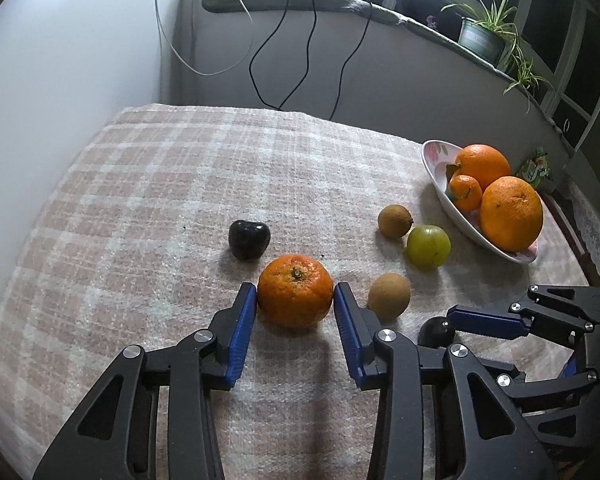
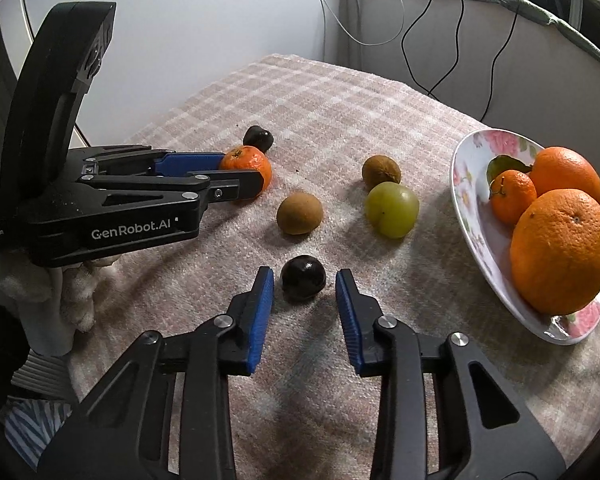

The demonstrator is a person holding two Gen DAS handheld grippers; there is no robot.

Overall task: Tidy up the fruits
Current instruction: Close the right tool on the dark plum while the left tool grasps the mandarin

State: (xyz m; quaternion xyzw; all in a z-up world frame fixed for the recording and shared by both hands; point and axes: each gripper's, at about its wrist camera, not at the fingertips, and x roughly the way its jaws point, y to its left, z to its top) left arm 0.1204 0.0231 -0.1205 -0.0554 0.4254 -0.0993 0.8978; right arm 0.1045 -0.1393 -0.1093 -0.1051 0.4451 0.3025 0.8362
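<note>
Left gripper (image 1: 295, 294): points down at the desk; its blue pads sit against either side of the tangerine, so it is closed on that fruit; the right wrist view shows the same hold from the side.
Tangerine (image 1: 295, 290): on the checked cloth, stem up, between the left gripper's pads; a dark heart-shaped fruit lies just behind it to the left.
Right gripper (image 2: 304, 280): tilted down over the cloth; a gap shows between each pad and the dark round fruit, so the jaws stand apart and press on nothing.
Dark round fruit (image 2: 303, 277): on the cloth between the right gripper's fingertips, touching neither pad.
Dark heart-shaped fruit (image 1: 248, 239): alone on the cloth, near the tangerine but apart from it.
Brown fruits: one (image 1: 389, 295) just right of the left gripper's right finger; another (image 1: 395, 221) farther back, touching or almost touching the green fruit.
Green fruit (image 1: 428, 246): between the rear brown fruit and the bowl.
Bowl (image 1: 434, 160): white with pink flowers, at the right of the desk; holds two large oranges (image 1: 511, 213) and a small tangerine with a leaf (image 1: 466, 192).
Desk (image 1: 180, 168): covered by a pink and white checked cloth; cables hang down the wall behind it; a potted plant (image 1: 482, 36) stands on the ledge.
</note>
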